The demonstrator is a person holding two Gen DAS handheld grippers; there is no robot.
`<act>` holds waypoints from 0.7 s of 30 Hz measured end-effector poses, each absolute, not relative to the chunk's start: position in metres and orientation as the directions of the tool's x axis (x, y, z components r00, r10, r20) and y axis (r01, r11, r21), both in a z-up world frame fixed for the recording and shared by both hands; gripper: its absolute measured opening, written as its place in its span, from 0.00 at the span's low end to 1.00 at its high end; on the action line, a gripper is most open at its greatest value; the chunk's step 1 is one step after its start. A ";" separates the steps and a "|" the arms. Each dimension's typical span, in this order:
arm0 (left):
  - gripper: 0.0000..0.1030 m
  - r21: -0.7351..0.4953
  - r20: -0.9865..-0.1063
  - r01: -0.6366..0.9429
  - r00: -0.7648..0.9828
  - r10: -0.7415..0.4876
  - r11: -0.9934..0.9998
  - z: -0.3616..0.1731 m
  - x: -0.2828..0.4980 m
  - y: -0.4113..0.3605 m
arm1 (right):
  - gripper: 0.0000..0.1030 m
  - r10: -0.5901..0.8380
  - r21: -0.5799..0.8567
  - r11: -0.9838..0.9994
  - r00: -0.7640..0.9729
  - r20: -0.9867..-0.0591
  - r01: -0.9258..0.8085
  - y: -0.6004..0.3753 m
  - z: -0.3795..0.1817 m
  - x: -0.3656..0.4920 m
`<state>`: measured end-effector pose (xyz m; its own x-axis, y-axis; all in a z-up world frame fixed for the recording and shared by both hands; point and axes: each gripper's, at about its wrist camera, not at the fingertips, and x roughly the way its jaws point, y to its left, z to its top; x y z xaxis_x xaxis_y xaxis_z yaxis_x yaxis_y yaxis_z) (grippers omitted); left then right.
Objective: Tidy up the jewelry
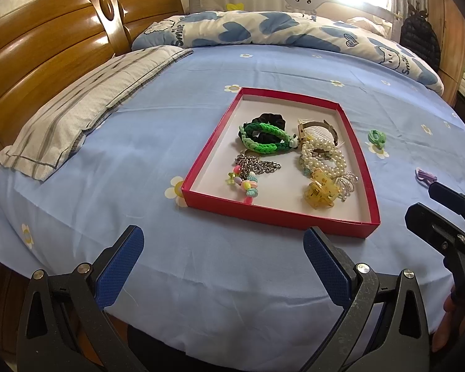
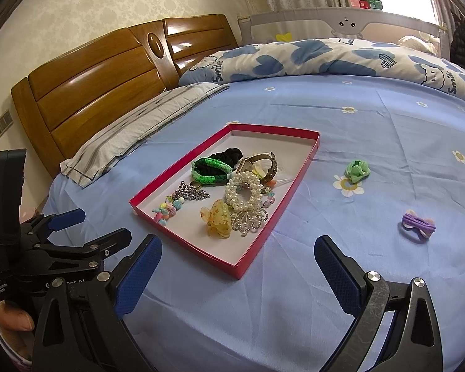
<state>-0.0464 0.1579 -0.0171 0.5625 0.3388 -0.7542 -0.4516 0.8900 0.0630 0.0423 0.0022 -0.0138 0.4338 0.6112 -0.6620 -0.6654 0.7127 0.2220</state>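
Observation:
A red tray (image 1: 198, 167) (image 2: 265, 232) lies on the blue bed sheet. It holds a green braided bracelet (image 1: 265, 139) (image 2: 210, 172), a black scrunchie, a pearl bracelet (image 1: 321, 159) (image 2: 243, 195), a silver chain, a bead string, a yellow hair claw (image 1: 321, 193) (image 2: 217, 220) and a watch. A green hair tie (image 1: 376, 138) (image 2: 358, 170) and a purple hair tie (image 1: 426, 176) (image 2: 418, 224) lie on the sheet right of the tray. My left gripper (image 1: 223, 241) is open and empty before the tray. My right gripper (image 2: 238, 251) is open and empty near the tray's front corner.
A striped pillow (image 1: 86, 108) lies at the left by the wooden headboard (image 1: 46, 52). A blue-and-white duvet (image 1: 263, 28) is bunched along the far side. The right gripper shows at the right edge of the left wrist view (image 1: 449, 220).

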 end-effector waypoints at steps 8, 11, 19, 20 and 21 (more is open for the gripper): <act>1.00 0.067 -0.752 -0.450 0.564 0.342 0.891 -0.017 -0.046 0.156 | 0.97 0.611 0.221 0.713 0.435 -0.662 -0.665 0.002 -0.014 0.042; 1.00 0.068 -0.751 -0.449 0.564 0.342 0.891 -0.017 -0.046 0.156 | 0.97 0.610 0.222 0.714 0.434 -0.663 -0.664 0.003 -0.014 0.043; 1.00 0.069 -0.752 -0.447 0.564 0.341 0.892 -0.016 -0.044 0.155 | 0.97 0.610 0.225 0.715 0.433 -0.664 -0.662 0.002 -0.012 0.047; 1.00 0.069 -0.752 -0.447 0.564 0.341 0.892 -0.015 -0.044 0.155 | 0.97 0.610 0.226 0.715 0.434 -0.663 -0.662 0.001 -0.012 0.046; 1.00 0.070 -0.753 -0.447 0.563 0.341 0.892 -0.015 -0.044 0.155 | 0.97 0.610 0.226 0.716 0.434 -0.663 -0.661 0.002 -0.012 0.046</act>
